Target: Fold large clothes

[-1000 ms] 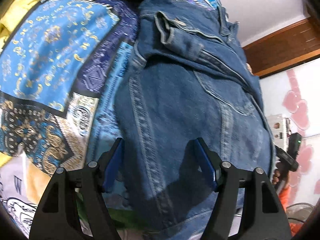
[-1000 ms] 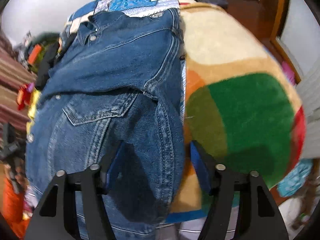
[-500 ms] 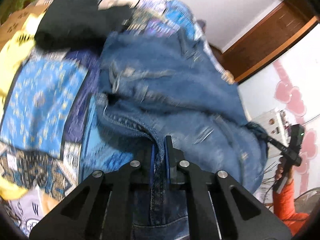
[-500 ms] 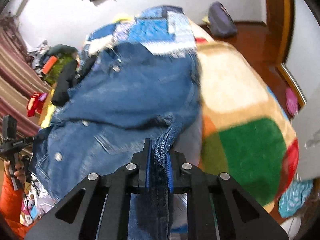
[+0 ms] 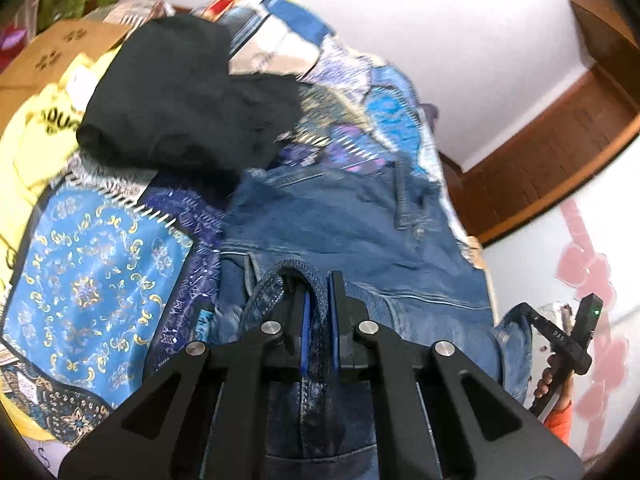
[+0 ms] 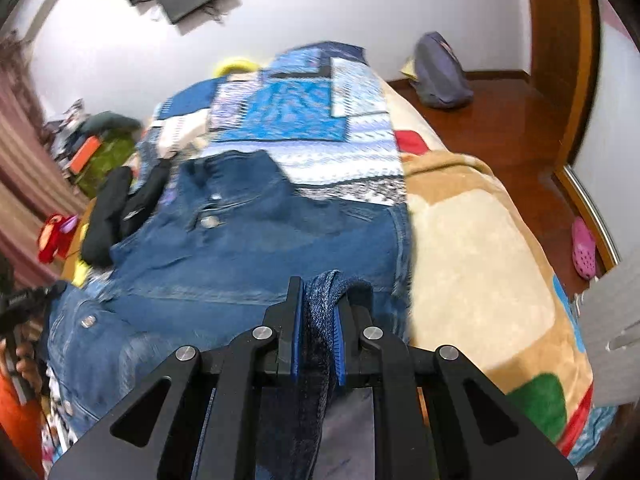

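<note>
Denim jacket point(image 5: 352, 224) hem pinched inside both the left gripper point(image 5: 319, 316) and right gripper point(image 6: 318, 320)

I see the blue denim jacket point(image 6: 248, 248) spread over the bed, buttons showing, its near hem bunched into two raised folds, one pinched at each corner nearest me.

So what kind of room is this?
Most likely a bedroom. A bed covered with a blue patterned quilt and a fuzzy blanket fills the view, clothes such as a denim jacket lie on it, and a pink slipper sits on the wooden floor.
</note>
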A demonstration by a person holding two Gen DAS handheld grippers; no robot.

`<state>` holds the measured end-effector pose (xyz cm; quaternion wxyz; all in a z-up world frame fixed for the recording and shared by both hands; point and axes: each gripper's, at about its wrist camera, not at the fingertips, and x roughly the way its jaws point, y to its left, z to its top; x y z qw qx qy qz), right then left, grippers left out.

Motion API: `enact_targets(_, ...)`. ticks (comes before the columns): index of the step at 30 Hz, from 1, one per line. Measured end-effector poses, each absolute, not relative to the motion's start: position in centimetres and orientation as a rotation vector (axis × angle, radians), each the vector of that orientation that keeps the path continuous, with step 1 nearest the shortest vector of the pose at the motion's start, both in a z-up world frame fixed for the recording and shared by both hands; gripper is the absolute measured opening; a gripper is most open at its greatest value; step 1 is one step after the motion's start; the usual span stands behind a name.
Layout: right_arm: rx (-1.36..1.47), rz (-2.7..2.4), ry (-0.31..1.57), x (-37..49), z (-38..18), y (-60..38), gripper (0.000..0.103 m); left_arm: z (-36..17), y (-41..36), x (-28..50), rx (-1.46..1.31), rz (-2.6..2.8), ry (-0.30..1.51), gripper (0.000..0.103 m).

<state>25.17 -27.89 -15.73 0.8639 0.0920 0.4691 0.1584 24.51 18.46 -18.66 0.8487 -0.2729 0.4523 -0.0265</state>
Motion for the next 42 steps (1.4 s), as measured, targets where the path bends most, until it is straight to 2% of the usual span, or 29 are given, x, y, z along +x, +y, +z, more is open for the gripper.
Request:
enact_targets(6, 0.211, 0.302, 1.114, 27.8, -20.5, -27.7, 0.011, -24.4, 18.3, 26.4, -0.581, -0.009, 1.075, 0.008)
enact_targets(10, 0.131, 0.29, 1.1, 26.7, -19.6, -27.0, 0.015, -23.8, 17.2, 26.0, -0.501, -0.018, 1.086, 0.011)
enact_targets(12, 0.106, 0.279, 1.117, 26.6, -18.8, -27.0, 0.024, -23.2, 16.9, 25.8, -0.474, -0.035, 1.094, 0.02)
enact_targets(14, 0.11, 0.272, 1.125, 25.8, -17.8, -27.6, 0.041, -22.6, 16.5, 25.1, -0.462, -0.065, 1.097, 0.038)
enact_targets(17, 0.149, 0.301, 1.112, 23.9, -16.7, -28.9, 0.044, -21.8, 15.8, 23.6, -0.45, -0.092, 1.095, 0.054)
enact_targets(19, 0.162, 0.323, 1.12, 23.1, -16.7, -29.2, 0.044, -21.7, 15.5, 22.6, -0.447, -0.095, 1.105, 0.058)
enact_targets(28, 0.187, 0.41, 1.188, 18.9, -19.1, -27.9, 0.047, -23.1, 15.1, 19.0, -0.556, -0.13, 1.146, 0.058)
enact_targets(31, 0.248, 0.407, 1.203, 19.5, -20.4, -28.4, 0.055, -23.4, 14.8, 18.3, -0.569, -0.134, 1.141, 0.062)
enact_targets(34, 0.314, 0.418, 1.226, 20.3, -21.3, -28.8, 0.056, -24.6, 14.9, 18.0, -0.603, -0.139, 1.161, 0.069)
enact_targets(37, 0.326, 0.447, 1.223, 20.0, -21.0, -28.5, 0.056, -25.8, 15.7, 17.3, -0.728, -0.17, 1.172, 0.069)
enact_targets(40, 0.311, 0.543, 1.209, 19.0, -20.2, -27.2, 0.055, -25.6, 15.9, 16.8, -0.767, -0.223, 1.151, 0.063)
enact_targets(42, 0.261, 0.529, 1.181, 18.4, -19.7, -26.5, 0.05, -24.7, 15.8, 16.4, -0.745, -0.244, 1.128, 0.048)
